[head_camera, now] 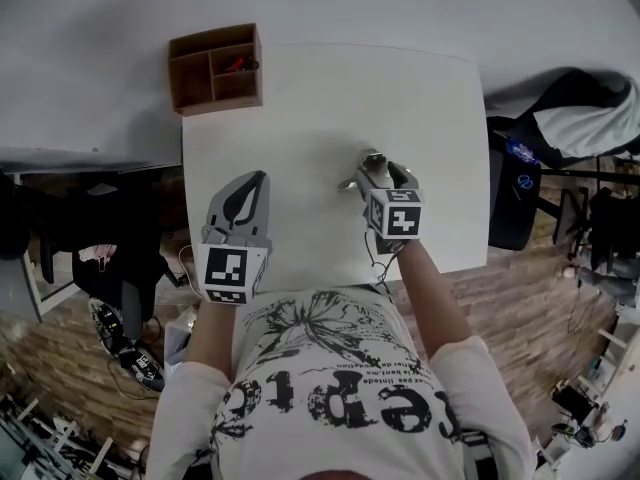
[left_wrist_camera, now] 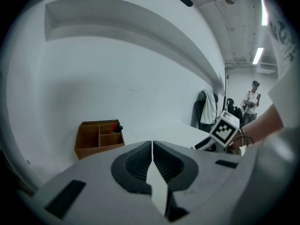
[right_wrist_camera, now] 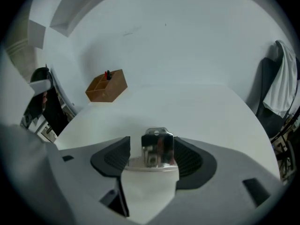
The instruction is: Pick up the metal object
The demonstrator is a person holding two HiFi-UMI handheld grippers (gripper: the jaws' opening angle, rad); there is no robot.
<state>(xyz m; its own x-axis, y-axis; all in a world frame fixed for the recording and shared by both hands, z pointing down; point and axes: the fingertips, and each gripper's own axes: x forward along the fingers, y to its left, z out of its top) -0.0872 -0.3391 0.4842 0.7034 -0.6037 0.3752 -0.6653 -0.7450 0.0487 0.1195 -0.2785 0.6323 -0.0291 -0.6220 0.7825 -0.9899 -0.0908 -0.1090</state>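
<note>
1. A wooden box with square compartments sits at the far left corner of the table. A small red and black thing lies in its rear right compartment.
2. The left gripper is grey with ribbed dark pads. It hovers over the near left part of the table, clenched with pad against pad and nothing between.
3. The table top is smooth, matt white, with rounded corners.
4. The metal object is a shiny, boxy, chrome-like piece on a thin flat base plate. It stands on the table's near right part.
5. The right gripper straddles the metal object with its jaws spread wide and released. A gap shows at its left pad.
6. A dark chair draped with a pale garment stands just beside the table's right edge.
</note>
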